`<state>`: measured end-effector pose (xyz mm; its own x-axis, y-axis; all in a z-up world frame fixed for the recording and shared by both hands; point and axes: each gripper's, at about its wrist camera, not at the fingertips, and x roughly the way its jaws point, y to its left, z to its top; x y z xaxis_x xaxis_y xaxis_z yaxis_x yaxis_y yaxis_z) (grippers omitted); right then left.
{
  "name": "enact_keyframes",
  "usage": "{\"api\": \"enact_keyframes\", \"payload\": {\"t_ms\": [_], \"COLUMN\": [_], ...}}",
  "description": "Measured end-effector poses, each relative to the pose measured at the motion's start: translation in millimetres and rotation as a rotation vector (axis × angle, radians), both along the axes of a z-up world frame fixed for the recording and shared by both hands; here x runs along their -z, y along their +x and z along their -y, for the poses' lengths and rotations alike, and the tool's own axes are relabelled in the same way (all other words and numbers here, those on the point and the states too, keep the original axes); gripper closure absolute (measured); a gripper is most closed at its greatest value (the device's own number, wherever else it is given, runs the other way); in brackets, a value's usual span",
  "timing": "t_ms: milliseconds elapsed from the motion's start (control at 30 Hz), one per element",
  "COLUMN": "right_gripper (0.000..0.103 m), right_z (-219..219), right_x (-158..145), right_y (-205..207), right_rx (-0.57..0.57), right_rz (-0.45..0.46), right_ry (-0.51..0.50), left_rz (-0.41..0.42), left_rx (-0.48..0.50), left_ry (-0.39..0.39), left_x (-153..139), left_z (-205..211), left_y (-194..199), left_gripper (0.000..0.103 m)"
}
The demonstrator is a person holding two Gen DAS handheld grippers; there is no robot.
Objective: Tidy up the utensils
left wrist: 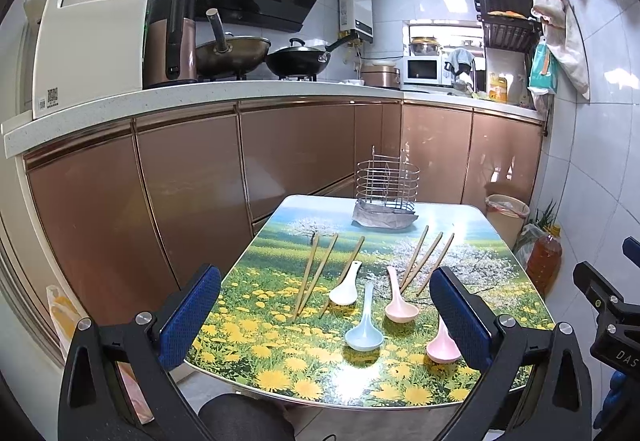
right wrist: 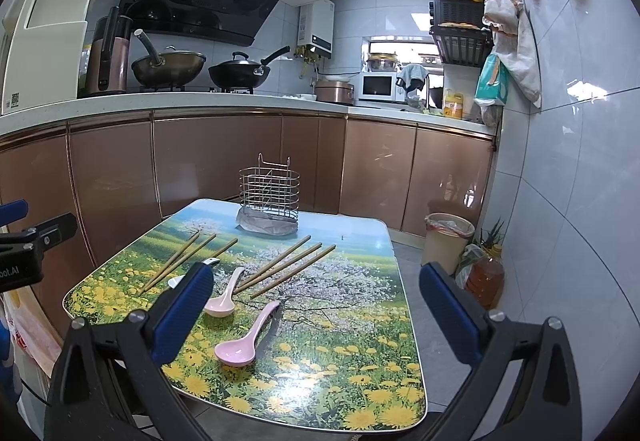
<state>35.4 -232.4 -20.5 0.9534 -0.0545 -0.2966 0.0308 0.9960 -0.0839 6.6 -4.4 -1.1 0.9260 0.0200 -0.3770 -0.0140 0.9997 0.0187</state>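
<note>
A wire utensil holder (left wrist: 387, 185) (right wrist: 269, 194) stands on grey paper at the far edge of a flower-print table (left wrist: 280, 373) (right wrist: 360, 321). Two groups of three wooden chopsticks lie before it, one on the left (left wrist: 320, 273) (right wrist: 180, 261) and one on the right (left wrist: 426, 261) (right wrist: 286, 267). A white spoon (left wrist: 345, 287), a blue spoon (left wrist: 365, 325), a pale pink spoon (left wrist: 399, 301) (right wrist: 222, 299) and a pink spoon (left wrist: 442, 345) (right wrist: 246, 341) lie nearer. My left gripper (left wrist: 326, 317) and right gripper (right wrist: 316, 309) are open, empty, above the near edge.
Brown kitchen cabinets run behind the table under a counter with woks (left wrist: 236, 51) and a microwave (left wrist: 424, 70). A bin (right wrist: 446, 237) and an oil bottle (right wrist: 484, 277) stand on the floor to the right by the tiled wall.
</note>
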Motion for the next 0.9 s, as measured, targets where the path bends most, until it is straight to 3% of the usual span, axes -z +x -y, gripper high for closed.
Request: {"api": "enact_keyframes", "payload": {"t_ms": [900], "right_gripper": [0.0], "right_z": [-7.7], "right_x": [-0.4], "right_y": [27.2], "right_rx": [-0.03], "right_rz": [-0.001], "right_ry": [-0.013], "left_rz": [0.004], "left_rx": [-0.016], "left_ry": [0.028], "left_x": [-0.8], "left_z": [3.8], "left_y": [31.4], "left_gripper": [0.0]}}
